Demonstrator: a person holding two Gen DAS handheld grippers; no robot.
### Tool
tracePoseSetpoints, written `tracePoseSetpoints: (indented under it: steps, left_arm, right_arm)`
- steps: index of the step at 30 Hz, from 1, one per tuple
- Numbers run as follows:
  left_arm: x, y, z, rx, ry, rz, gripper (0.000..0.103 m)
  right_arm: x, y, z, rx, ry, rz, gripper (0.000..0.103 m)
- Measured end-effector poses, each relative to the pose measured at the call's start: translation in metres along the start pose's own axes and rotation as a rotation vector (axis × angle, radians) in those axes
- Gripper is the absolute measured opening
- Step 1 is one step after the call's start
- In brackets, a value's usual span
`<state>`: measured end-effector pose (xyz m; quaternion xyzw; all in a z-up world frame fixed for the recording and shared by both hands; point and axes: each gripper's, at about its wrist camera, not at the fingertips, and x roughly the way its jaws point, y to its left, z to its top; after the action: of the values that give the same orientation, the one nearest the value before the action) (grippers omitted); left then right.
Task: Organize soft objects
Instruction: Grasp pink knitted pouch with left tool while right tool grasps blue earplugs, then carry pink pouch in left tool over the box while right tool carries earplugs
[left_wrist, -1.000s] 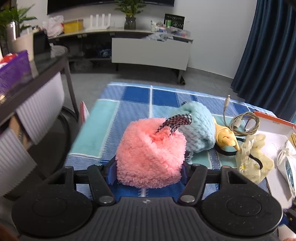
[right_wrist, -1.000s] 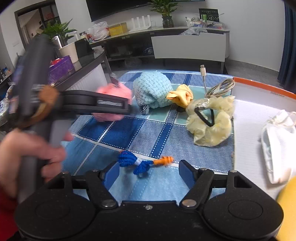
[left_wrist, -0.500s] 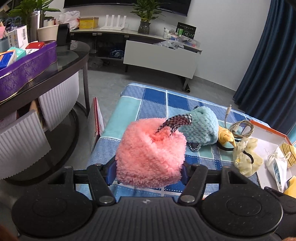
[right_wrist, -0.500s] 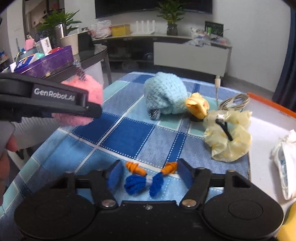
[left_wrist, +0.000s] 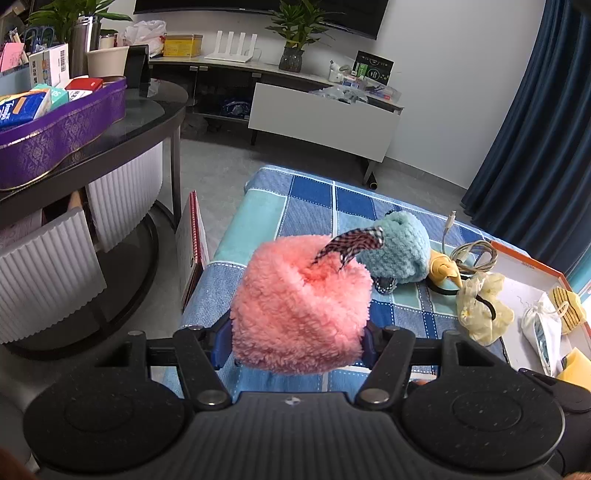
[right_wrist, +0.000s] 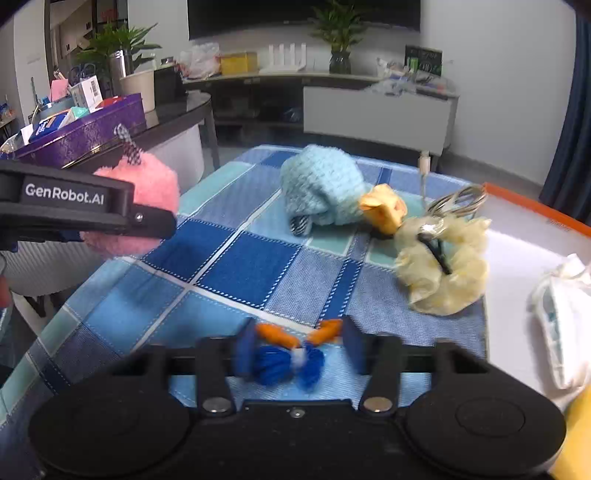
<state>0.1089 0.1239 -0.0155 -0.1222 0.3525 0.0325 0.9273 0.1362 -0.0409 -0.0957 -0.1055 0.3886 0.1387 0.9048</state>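
My left gripper (left_wrist: 297, 341) is clamped on the pink fluffy pouch (left_wrist: 301, 308), its blue pads pressed into both sides of the plush, and the pouch hangs clear above the near left part of the blue checked cloth (left_wrist: 314, 206). A black-and-white checked ribbon (left_wrist: 351, 245) sticks up from the pouch's top. From my right wrist camera the same pouch shows at the left edge, pinched behind a black finger marked GenRobot.AI.

My right gripper (right_wrist: 297, 347) is low over the near edge of the cloth, and its jaws are closing around the blue corded earplugs (right_wrist: 286, 360), a small bundle of blue cord with two orange plugs lying on the cloth. The bundle sits between my blue pads; the pads do not yet press on it, as far as the blur lets me see.

Farther back on the cloth lies a light blue knitted pouch (right_wrist: 321, 190). Touching its right side is a small orange-yellow plush piece (right_wrist: 384, 210), and just beside that a pale yellow scrunchie (right_wrist: 443, 266) with a black band across it. A coiled white cable (left_wrist: 472, 253) rests behind the scrunchie. To the right stands an orange-rimmed white tray (left_wrist: 532, 258) holding a white drawstring bag (left_wrist: 543, 328) and a yellow striped piece (left_wrist: 567, 301).
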Motion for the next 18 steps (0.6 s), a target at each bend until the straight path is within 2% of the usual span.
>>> tracePoseSetpoints:
  steps: [2,3,4,6,7,10,18]
  left_arm:
    - [-0.001,0.002,0.001,-0.005,-0.004,-0.002,0.064]
    - [-0.001,0.001,0.001,-0.006,-0.006,-0.003,0.064]
    - [-0.002,0.001,0.001,-0.006,-0.007,-0.003,0.064]
    - [-0.002,-0.001,0.000,0.000,-0.007,-0.007,0.064]
    - [-0.003,-0.001,0.000,0.003,-0.008,-0.009,0.065]
    - [-0.003,-0.003,-0.002,0.010,-0.006,-0.012,0.065]
    - [-0.010,-0.006,-0.005,0.015,-0.011,-0.011,0.064]
  right_arm:
    - [-0.003,-0.002,-0.002,0.003,0.004,0.002,0.030]
    - [-0.004,-0.003,-0.003,0.001,0.007,-0.004,0.030]
    - [-0.004,-0.004,-0.003,0.002,0.006,-0.008,0.030]
    - [-0.005,-0.004,-0.005,0.005,0.002,-0.037,0.047]
    - [-0.005,-0.006,-0.006,0.014,0.001,-0.035,0.051]
    - [-0.007,-0.007,-0.005,0.013,0.004,-0.004,0.018]
    - [-0.026,0.001,-0.002,-0.021,-0.043,0.000,0.017]
